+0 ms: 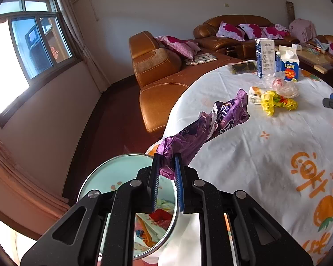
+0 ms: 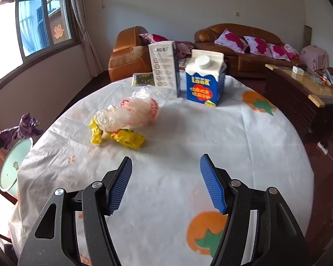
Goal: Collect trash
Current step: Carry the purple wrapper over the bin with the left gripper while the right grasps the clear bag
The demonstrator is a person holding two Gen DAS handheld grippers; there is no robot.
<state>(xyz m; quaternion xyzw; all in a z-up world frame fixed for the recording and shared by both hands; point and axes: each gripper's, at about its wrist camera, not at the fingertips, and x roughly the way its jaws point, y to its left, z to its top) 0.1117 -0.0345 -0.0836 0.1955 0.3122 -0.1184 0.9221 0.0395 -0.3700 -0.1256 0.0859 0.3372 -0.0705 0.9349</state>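
- Now the left gripper point(image 1: 167, 166) has its blue pads clamped on a crumpled purple plastic wrapper point(image 1: 202, 128), held just above the rim of the round pale-green bin point(image 1: 113, 168) beside the table.
- Right gripper point(image 2: 166, 184) hangs with jaws apart over the white orange-printed tablecloth point(image 2: 188, 133).
- Ideally the wrapper's long free end clears the bin's rim before release; the bin's depth is probably ample, though partly hidden.
- Yellow crumpled wrapper point(image 2: 124, 138) lies farther from the bin, seemingly next.

Wrapper point(image 1: 202, 128): purple, white lettering; clamped in left gripper point(image 1: 167, 168).
Pads point(image 2: 119, 186): blue, ribbed.
Tablecloth point(image 2: 177, 155): white, orange fruit print; below right gripper point(image 2: 166, 184).
Crumpled wrapper point(image 2: 126, 139): yellow; ahead-left.
Carton point(image 2: 203, 82): blue-white, red patch; ahead.
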